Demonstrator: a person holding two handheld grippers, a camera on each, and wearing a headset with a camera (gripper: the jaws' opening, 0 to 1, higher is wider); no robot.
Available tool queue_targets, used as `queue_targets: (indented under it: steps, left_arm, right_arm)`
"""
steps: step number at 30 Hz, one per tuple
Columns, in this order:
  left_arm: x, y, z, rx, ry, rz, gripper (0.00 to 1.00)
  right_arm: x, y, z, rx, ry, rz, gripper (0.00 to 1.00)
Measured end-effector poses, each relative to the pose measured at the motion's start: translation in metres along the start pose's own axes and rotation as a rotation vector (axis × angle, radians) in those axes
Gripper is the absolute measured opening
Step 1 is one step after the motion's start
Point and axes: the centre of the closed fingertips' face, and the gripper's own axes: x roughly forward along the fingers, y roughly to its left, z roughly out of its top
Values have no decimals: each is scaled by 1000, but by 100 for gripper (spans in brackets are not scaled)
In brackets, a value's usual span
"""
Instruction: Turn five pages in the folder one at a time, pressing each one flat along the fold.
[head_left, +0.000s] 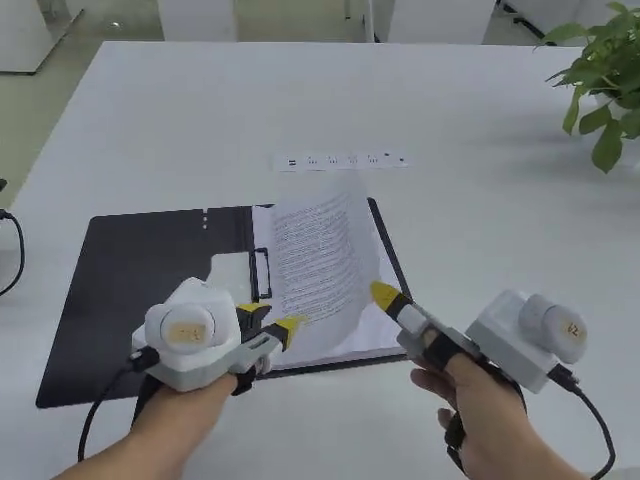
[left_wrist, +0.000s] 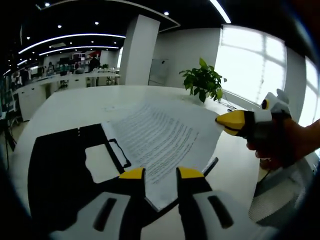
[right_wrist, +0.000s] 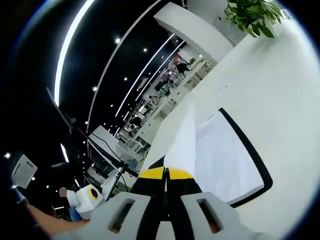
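A black folder (head_left: 130, 290) lies open on the white table, its left cover bare and a stack of printed pages (right_wrist: 225, 160) on its right half. One printed page (head_left: 320, 260) stands lifted and curved above the stack. My right gripper (head_left: 385, 295) is shut on that page's lower right edge; in the right gripper view the sheet (right_wrist: 182, 140) runs edge-on out of the shut jaws (right_wrist: 165, 173). My left gripper (head_left: 272, 318) hovers open at the folder's near edge by the fold, nothing between its jaws (left_wrist: 161, 175). The right gripper (left_wrist: 230, 122) also shows in the left gripper view, on the lifted page (left_wrist: 155, 135).
A white power strip (head_left: 340, 160) lies just beyond the folder. A potted plant (head_left: 605, 80) stands at the far right of the table. A black cable (head_left: 15, 250) loops at the left edge. The folder's clip (left_wrist: 107, 157) sits at the fold.
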Motion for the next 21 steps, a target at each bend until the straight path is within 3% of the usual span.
queue_targets:
  steps: [5, 10, 21]
  left_arm:
    - [-38, 21, -2, 19, -17, 38, 23]
    - [-74, 41, -5, -18, -42, 85, 22]
    - [-120, 70, -15, -48, -66, 167, 22]
  right_arm:
    - [16, 37, -20, -34, 54, 91, 0]
    - [36, 67, -44, -67, 111, 148, 0]
    - [75, 97, -100, -101, 214, 174, 0]
